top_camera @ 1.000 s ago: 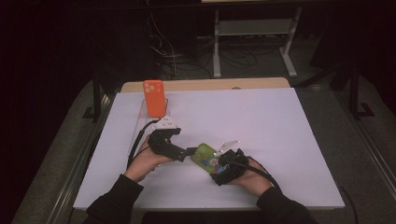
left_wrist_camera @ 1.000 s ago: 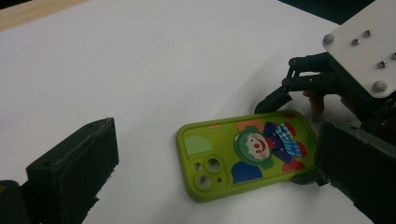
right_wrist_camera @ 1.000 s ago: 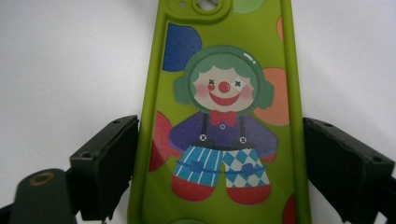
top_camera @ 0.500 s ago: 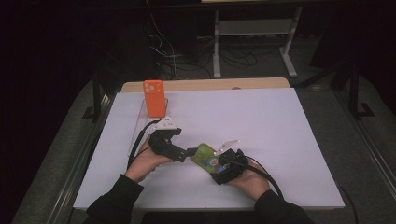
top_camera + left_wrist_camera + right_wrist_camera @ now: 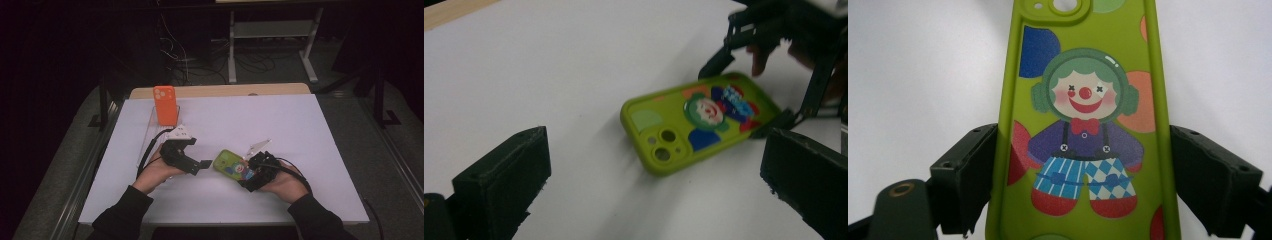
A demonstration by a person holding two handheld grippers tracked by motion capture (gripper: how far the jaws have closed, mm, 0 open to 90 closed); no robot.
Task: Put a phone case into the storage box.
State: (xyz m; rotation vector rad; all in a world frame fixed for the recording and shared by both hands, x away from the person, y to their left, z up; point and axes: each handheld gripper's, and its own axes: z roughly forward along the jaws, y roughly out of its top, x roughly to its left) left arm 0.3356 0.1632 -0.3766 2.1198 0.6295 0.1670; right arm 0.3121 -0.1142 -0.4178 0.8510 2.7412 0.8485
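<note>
A lime-green phone case [image 5: 231, 164] printed with a clown lies slanted over the white table. Its far end with the camera cut-out rests low and its near end is raised. My right gripper [image 5: 248, 173] is shut on that near end. In the right gripper view the two black jaws of the right gripper [image 5: 1083, 165] press on the long edges of the case [image 5: 1083, 125]. My left gripper [image 5: 202, 165] sits just left of the case, open and with nothing in it. In the left gripper view the left gripper [image 5: 656, 170] has wide-apart jaws that face the case [image 5: 696, 120].
An orange phone [image 5: 165, 105] stands upright on a clear stand [image 5: 150, 131] at the back left. The white table top [image 5: 310, 130] ends at a wooden strip [image 5: 225, 90] at the back. Metal rails run along both sides, and desk legs and cables lie beyond.
My right hand has drawn the green case a little to the right and up, away from the left gripper. The left hand has stayed where it was.
</note>
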